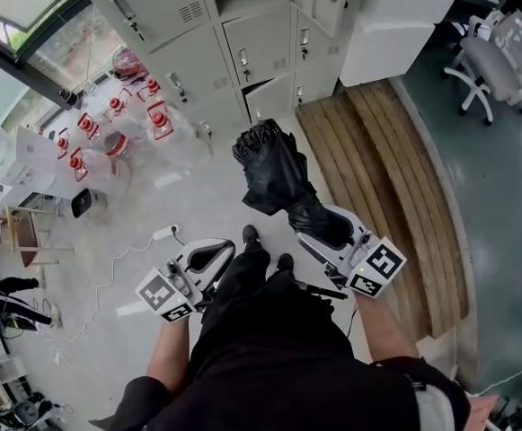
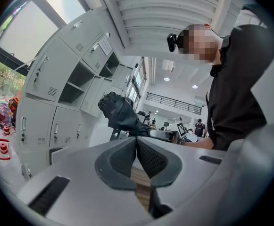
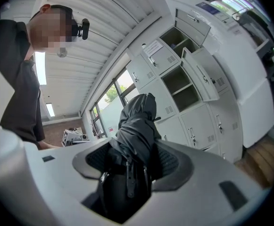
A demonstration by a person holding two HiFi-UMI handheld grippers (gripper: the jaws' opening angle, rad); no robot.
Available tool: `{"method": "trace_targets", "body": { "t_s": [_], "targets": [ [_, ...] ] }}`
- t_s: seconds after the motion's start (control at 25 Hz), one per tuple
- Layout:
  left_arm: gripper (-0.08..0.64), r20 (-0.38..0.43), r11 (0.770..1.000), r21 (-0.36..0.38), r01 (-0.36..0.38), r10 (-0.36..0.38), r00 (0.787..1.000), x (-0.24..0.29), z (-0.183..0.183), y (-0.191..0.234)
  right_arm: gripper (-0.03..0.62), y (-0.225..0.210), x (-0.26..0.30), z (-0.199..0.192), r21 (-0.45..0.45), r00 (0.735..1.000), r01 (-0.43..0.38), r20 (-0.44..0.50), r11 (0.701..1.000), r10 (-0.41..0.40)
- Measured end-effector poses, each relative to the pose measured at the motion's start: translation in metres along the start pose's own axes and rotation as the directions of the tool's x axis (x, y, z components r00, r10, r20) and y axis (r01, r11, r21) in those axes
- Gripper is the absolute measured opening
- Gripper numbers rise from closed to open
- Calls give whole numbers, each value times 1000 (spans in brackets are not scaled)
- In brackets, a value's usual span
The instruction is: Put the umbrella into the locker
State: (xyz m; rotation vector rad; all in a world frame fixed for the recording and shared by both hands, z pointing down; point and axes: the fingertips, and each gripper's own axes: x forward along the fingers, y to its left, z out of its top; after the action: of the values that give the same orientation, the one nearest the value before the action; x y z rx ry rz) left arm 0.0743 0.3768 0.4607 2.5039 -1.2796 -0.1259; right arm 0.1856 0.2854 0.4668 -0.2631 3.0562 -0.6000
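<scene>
A folded black umbrella (image 1: 274, 173) (image 3: 136, 131) points up and forward from my right gripper (image 1: 319, 227) (image 3: 129, 166), whose jaws are shut on its lower end. It shows in the left gripper view too, as a dark bundle (image 2: 120, 112) beyond the jaws. My left gripper (image 1: 208, 254) (image 2: 137, 155) hangs lower at the left with its pads pressed together and nothing between them. White lockers (image 1: 243, 52) (image 3: 184, 84) stand ahead; several doors are open, with bare compartments (image 3: 178, 81) (image 2: 73, 86) behind them.
Red-and-white cones (image 1: 117, 124) lie on the floor by the window at the left. A wooden step (image 1: 386, 187) runs along the right. A white office chair (image 1: 499, 57) stands at the far right. A white power strip and cable (image 1: 162, 233) lie near my left foot.
</scene>
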Motion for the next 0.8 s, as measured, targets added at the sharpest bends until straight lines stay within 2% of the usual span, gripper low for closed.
{"method": "trace_targets", "body": {
  "t_s": [0.16, 0.48, 0.68, 0.8],
  "targets": [
    [20, 6, 998, -18, 55, -55, 998, 18, 7, 10, 259, -14, 0, 5, -68, 997, 66, -34, 996, -68],
    [20, 23, 990, 4, 143, -143, 989, 47, 40, 38, 259, -46, 27, 23, -38, 995, 96, -36, 995, -98],
    [20, 39, 971, 127, 205, -211, 977, 69, 96, 55, 259, -69, 54, 47, -43, 993, 110, -29, 993, -111],
    [20, 59, 957, 156, 244, -256, 965, 74, 120, 73, 259, -84, 77, 60, -53, 991, 126, -32, 991, -128]
  ]
}}
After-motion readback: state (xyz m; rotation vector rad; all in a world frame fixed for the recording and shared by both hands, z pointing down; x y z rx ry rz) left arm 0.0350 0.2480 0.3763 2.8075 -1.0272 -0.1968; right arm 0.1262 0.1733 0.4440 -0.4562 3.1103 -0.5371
